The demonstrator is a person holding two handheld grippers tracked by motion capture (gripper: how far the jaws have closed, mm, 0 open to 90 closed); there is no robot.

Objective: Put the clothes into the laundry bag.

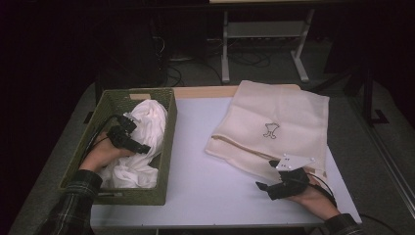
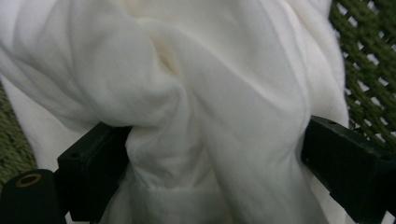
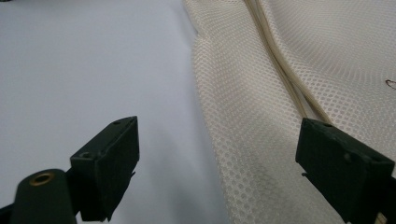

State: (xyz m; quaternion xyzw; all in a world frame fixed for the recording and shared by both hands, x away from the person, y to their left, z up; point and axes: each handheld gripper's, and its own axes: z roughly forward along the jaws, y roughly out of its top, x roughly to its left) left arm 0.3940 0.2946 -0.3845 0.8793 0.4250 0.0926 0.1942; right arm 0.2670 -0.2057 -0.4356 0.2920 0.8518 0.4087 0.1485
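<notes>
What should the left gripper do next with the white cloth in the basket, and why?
Probably close the left gripper: its jaws stand wide on either side of a bunched fold of the white cloth inside the basket, so it isn't gripped yet.

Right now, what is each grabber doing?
Left gripper: open, jaws around the white cloth in the basket.
Right gripper: open, holding nothing, at the mesh bag edge.

high view overhead; gripper views close on cloth.

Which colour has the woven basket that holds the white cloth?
The basket is olive green; the high view shows it best.
</notes>
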